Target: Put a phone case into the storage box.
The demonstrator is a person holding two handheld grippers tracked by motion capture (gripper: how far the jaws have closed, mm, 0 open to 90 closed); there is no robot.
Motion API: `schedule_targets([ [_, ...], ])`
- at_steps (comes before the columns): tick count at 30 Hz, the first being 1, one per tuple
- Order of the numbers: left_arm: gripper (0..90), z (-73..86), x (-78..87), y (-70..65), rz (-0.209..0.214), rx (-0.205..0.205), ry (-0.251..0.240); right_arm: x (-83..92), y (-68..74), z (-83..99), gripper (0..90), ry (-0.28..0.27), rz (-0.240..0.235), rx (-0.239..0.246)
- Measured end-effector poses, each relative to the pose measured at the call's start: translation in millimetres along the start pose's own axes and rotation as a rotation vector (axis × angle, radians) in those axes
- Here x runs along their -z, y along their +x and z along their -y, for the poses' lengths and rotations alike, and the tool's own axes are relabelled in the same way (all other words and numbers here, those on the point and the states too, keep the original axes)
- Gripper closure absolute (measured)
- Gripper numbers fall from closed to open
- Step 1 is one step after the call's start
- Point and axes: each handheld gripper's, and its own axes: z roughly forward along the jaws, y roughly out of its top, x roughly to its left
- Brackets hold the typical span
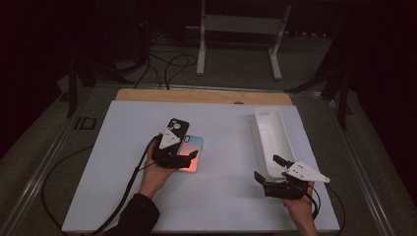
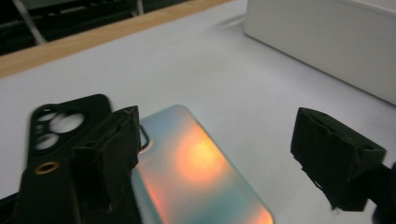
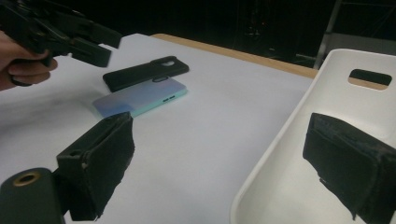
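Carefully now, because your left gripper [image 1: 183, 158] hangs over the iridescent phone case [image 1: 193, 153] with its jaws spread wide and nothing between them, and the black phone case [image 1: 177, 129] lies just beside it, edge to edge as far as the right gripper view lets you judge; in the left gripper view one jaw sits right at the seam between the two, so if you close from here you could pinch the black one along with the iridescent one, or shove it aside across the white board [image 1: 123, 147]; the iridescent case looks thin and lies flat, so the jaws may well skate over its glossy back rather than get under an edge, and a hard squeeze could flex it or flick it away; coming in tilted toward a long edge looks the safer line. Your right gripper [image 1: 273, 173] is also wide open and empty, held low at the near end of the white tray [image 1: 282, 140], one jaw over the rim in its own view; a careless swing there could knock the tray. As for the thing itself: a slim rounded-corner case, smooth and shiny, pale teal at the borders with a warm orange glow across the middle, a side edge showing small cutouts, lying left of the board's centre, well apart from the tray.
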Motion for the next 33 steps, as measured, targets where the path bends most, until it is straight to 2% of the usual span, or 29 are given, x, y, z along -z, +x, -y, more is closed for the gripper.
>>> schedule_targets([
  [3,33.0,0.1,-9.3,-3.1,0.034,-0.004,0.016,-0.3,0.1,0.3,8.7,0.003,0.000,0.002],
  [6,45.9,1.9,-19.0,-6.3,0.098,-0.010,0.041,-0.1,-0.3,0.3,8.6,0.003,0.000,0.005],
  [9,60.8,3.8,-26.9,-10.2,0.132,-0.026,0.068,0.0,-0.2,0.4,8.7,0.004,-0.001,0.005],
  [14,88.3,6.7,-35.9,-13.3,0.154,-0.026,0.110,-0.4,0.7,0.2,8.7,0.005,-0.003,0.005],
  [17,89.7,9.5,-40.3,-13.8,0.164,-0.018,0.136,-0.7,1.1,0.3,8.8,0.009,-0.003,0.006],
  [20,89.8,16.0,-50.2,-15.7,0.152,-0.018,0.188,-1.3,1.3,0.5,8.8,0.009,-0.005,0.008],
  [21,89.8,16.0,-50.2,-15.7,0.152,-0.018,0.188,-1.3,1.3,0.5,8.8,0.009,-0.005,0.008],
  [23,89.8,20.7,-55.6,-18.2,0.141,-0.028,0.231,-1.8,2.0,0.6,8.8,0.013,-0.005,0.013],
  [29,89.8,23.9,-54.5,-23.1,0.146,-0.048,0.259,-1.7,1.5,0.8,8.8,0.014,-0.004,0.017],
  [30,89.8,25.0,-51.0,-26.0,0.142,-0.069,0.267,-1.3,1.3,0.8,8.8,0.015,-0.006,0.018],
  [33,89.8,28.0,-44.4,-25.7,0.128,-0.071,0.274,-1.0,1.5,0.6,8.8,0.015,-0.005,0.018],
])
